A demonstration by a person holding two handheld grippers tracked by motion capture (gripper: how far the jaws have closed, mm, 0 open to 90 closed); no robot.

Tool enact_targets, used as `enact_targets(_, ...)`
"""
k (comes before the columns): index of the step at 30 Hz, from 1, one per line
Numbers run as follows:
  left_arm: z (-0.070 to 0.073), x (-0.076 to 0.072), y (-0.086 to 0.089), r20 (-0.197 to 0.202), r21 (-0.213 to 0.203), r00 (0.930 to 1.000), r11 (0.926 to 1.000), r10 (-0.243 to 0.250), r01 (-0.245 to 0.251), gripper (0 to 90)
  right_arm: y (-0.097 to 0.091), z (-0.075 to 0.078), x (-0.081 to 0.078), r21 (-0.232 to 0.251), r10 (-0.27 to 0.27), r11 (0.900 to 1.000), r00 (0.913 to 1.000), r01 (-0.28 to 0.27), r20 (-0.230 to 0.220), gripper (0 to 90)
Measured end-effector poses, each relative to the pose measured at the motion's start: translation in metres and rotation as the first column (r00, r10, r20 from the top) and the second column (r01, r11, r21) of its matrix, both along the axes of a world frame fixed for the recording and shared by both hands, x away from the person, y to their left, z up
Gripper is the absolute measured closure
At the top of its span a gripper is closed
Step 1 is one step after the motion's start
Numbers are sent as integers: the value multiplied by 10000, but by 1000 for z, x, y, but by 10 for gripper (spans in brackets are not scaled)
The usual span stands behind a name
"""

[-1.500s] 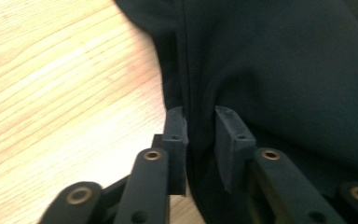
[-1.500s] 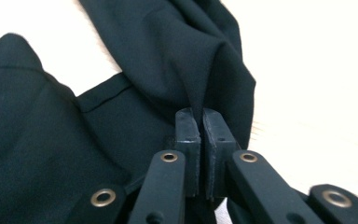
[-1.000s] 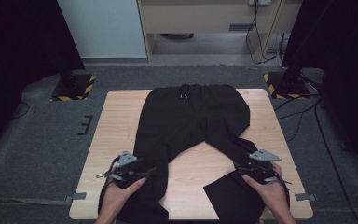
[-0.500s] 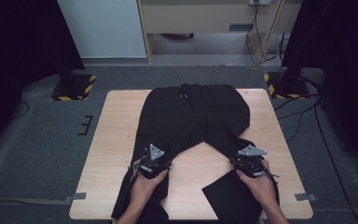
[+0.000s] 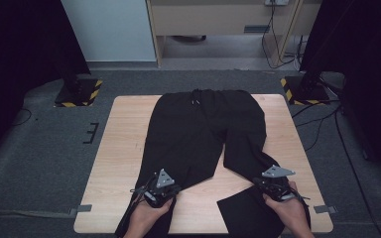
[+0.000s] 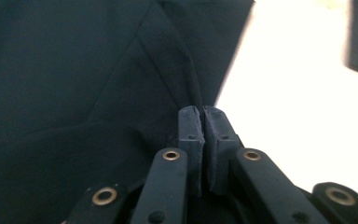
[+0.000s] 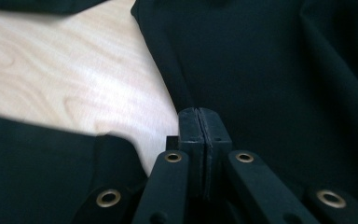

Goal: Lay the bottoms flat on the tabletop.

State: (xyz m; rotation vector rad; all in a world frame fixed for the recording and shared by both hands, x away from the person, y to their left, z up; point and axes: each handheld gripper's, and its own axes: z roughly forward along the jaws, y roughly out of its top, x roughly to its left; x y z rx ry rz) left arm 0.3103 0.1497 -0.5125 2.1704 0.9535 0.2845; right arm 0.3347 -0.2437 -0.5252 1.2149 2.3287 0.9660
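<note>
Both forearms are coming in from the near edge of the worktop (image 5: pixel 114 148), hands wrapped over their tools and angled forward and down. The left hand-held gripper (image 5: pixel 159 187) is sitting low on the left leg of the black trousers (image 5: pixel 203 134), near that leg's inner edge; its jaws have just been closing, and in the left gripper view the left hand-held gripper (image 6: pixel 203 114) is showing its pads together with a ridge of dark cloth running up to their tips, so it is pinching the fabric. The right hand-held gripper (image 5: pixel 276 182) is resting on the right leg, its jaws also having just closed; in the right gripper view the right hand-held gripper (image 7: pixel 198 116) is pressing its pads tight at the leg's edge.

The trousers are lying flat, waistband at the far side, legs splayed toward the person, with both cuffs reaching over the near edge. Bare wood is lying open between the legs and along both sides.

The high view is giving the whole layout; the gripper views alone are showing the pinched folds and the wood right beside each leg's hem.
</note>
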Motion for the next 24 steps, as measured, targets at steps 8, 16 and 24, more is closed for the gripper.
enact_targets(8,11,1,3,1374,59,9885,9979,637,-652,492,-1,10,-4,787,-375,9965,9938,293,1045,643)
enact_targets(16,-9,11,7,665,670,9955,9951,676,-721,453,17,-2,22,736,-230,9971,9984,192,509,583)
enact_targets(24,-12,13,11,599,797,9960,9943,663,-710,516,23,-4,17,535,461,9975,9989,-466,97,898)
